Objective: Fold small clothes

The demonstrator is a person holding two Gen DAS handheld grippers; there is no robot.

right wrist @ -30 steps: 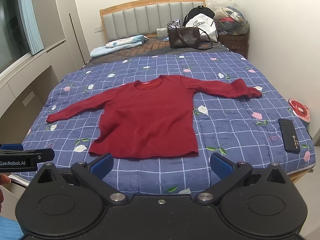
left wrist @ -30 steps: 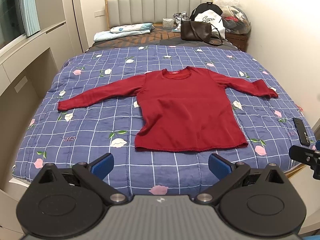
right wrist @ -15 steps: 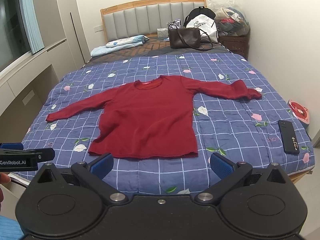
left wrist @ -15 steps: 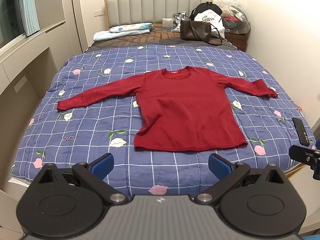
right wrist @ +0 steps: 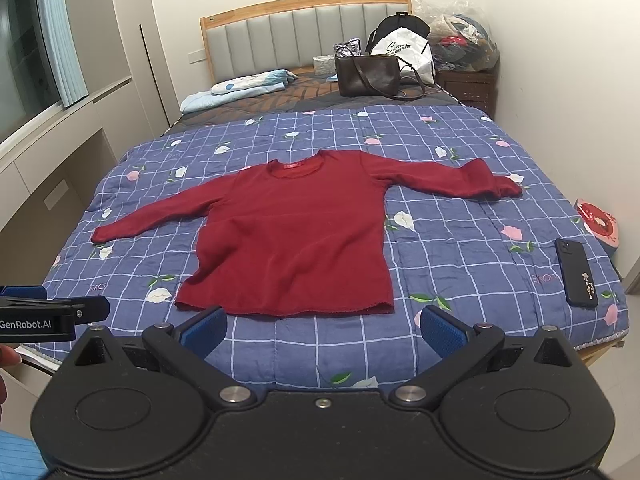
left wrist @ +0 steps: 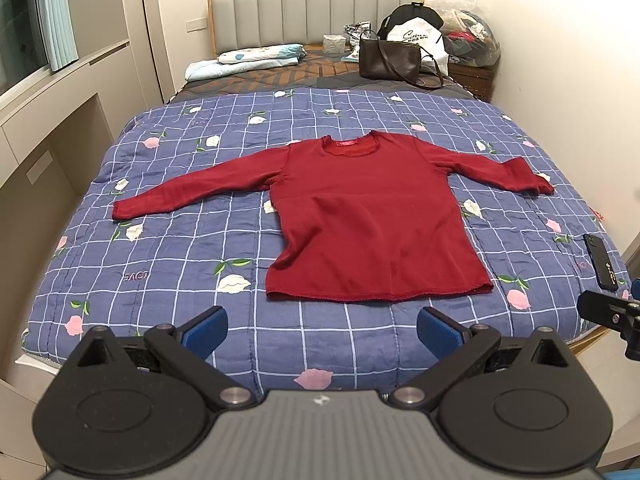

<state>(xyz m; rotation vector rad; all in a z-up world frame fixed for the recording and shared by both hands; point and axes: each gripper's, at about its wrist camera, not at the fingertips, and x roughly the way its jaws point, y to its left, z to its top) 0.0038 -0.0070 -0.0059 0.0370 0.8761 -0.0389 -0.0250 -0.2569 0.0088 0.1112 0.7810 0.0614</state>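
Note:
A dark red long-sleeved top lies flat on the blue checked bedspread, face up, both sleeves spread out to the sides and its hem toward me. My left gripper is open, held above the foot of the bed just short of the hem. My right gripper is open too, at the same height near the hem's right half. Neither touches the cloth. Each gripper shows at the edge of the other's view.
A black phone lies near the bed's right front corner. At the head of the bed lie a folded light blue cloth, a brown handbag and bags. A wall runs along the right, cabinets along the left.
Both grippers have crept slightly forward toward the hem; the top sits a touch lower in the views. Nothing on the bed has moved.

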